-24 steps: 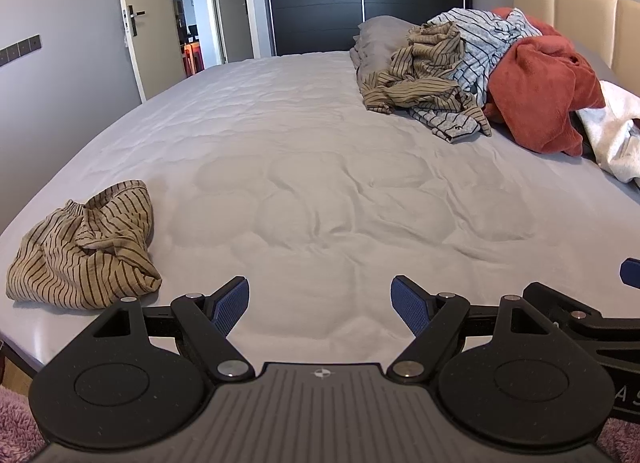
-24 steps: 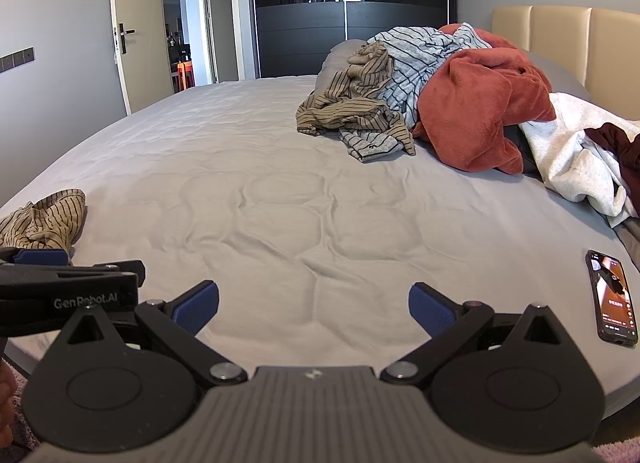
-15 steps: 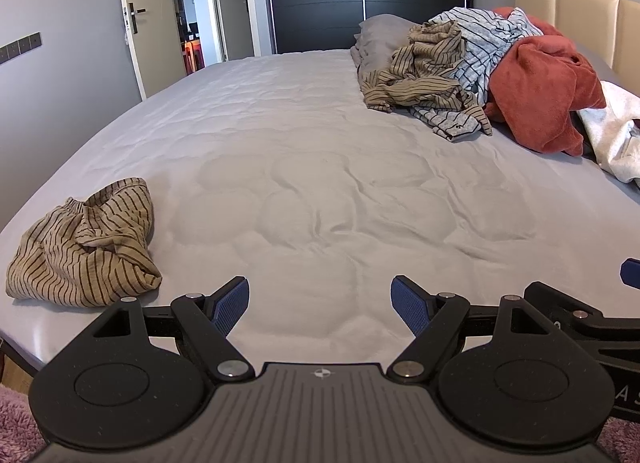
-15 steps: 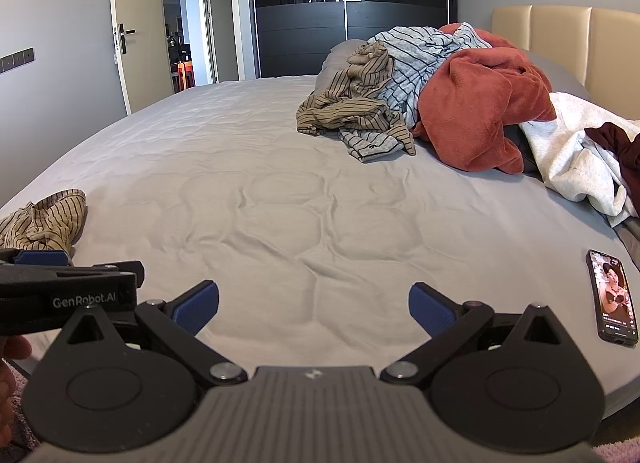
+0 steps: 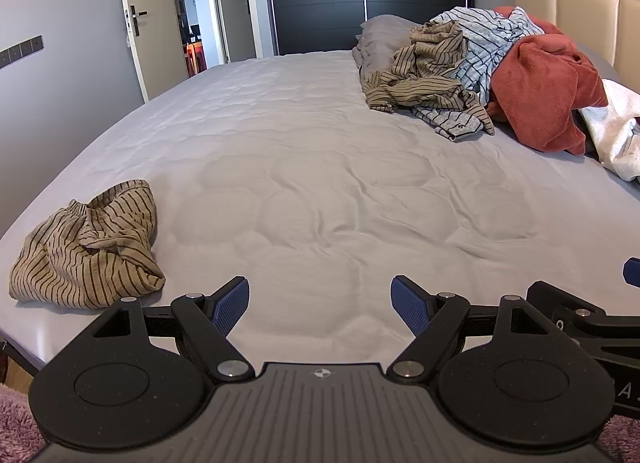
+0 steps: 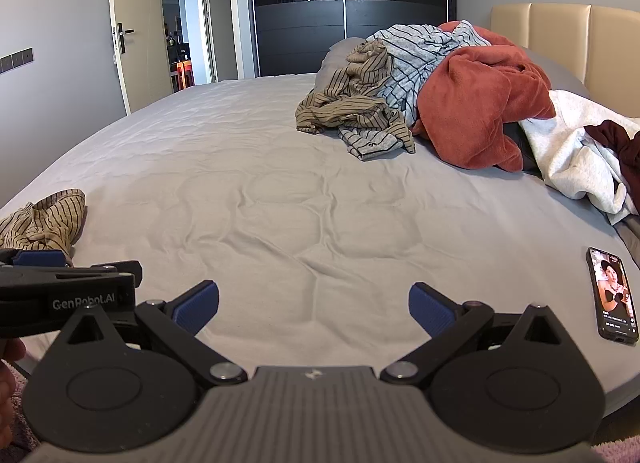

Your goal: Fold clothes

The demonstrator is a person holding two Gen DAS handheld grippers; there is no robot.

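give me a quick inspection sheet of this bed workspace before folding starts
surface: grey quilted bed, middle bare, lightly wrinkled
job's things: striped tan garment bunched near left edge; clothes pile by the headboard
clutter: phone, screen lit, on the right side of the bed
grippers: left gripper and right gripper both open, empty, above the near edge
cables: nothing seen
surroundings: dark wardrobe, open door

"GenRobot.AI", white letters, printed along the black side of the left gripper [image 6: 38, 259], seen at the left edge of the right wrist view. Small lines of text on the lit phone [image 6: 612, 295] screen, too tiny to read.
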